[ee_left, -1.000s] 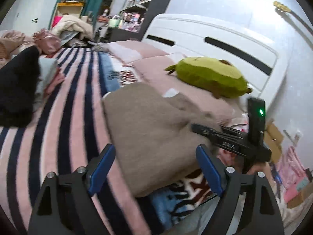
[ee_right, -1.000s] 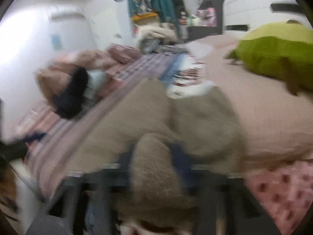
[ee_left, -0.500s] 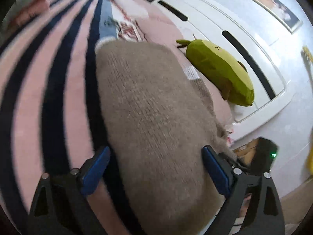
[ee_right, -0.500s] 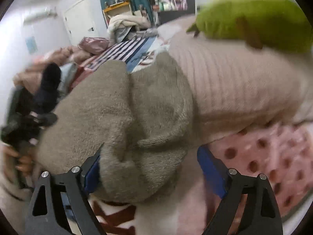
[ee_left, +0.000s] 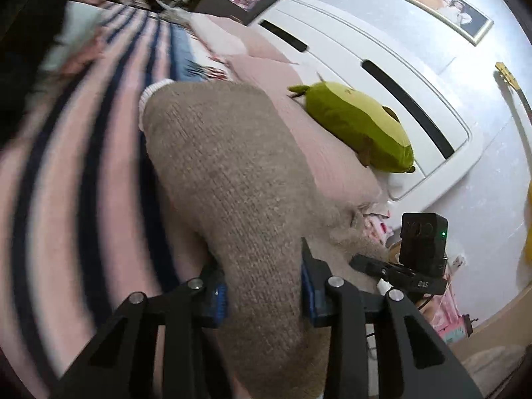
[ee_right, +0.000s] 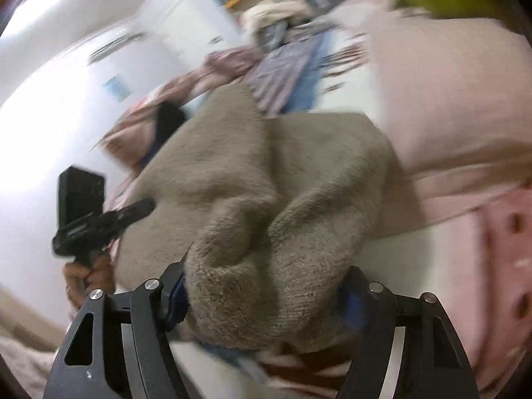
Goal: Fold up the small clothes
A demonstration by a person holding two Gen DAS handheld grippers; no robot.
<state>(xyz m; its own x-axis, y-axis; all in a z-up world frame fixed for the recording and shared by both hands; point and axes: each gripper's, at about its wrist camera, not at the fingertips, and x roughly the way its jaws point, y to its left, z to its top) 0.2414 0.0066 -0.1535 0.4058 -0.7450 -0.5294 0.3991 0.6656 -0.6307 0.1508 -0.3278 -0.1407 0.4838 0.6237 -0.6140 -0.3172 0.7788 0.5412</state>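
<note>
A taupe knit garment (ee_left: 232, 179) with a white cuff lies on the striped bed. My left gripper (ee_left: 264, 294) is shut on its near edge, the knit bunched between the blue pads. In the right wrist view the same garment (ee_right: 272, 179) is bunched up, and my right gripper (ee_right: 262, 299) is shut on a thick fold of it. The right gripper also shows in the left wrist view (ee_left: 412, 266), at the garment's right end. The left gripper shows in the right wrist view (ee_right: 96, 219), held in a hand.
A pink and navy striped blanket (ee_left: 83, 166) covers the bed. A green avocado plush (ee_left: 359, 126) lies on a pink pillow (ee_right: 449, 99) by the white headboard (ee_left: 382, 66). Dark and pink clothes (ee_left: 30, 43) are piled at the far left.
Both grippers were open around the garment half a second ago; now both have shut on it. The right wrist view has tilted and blurred.
</note>
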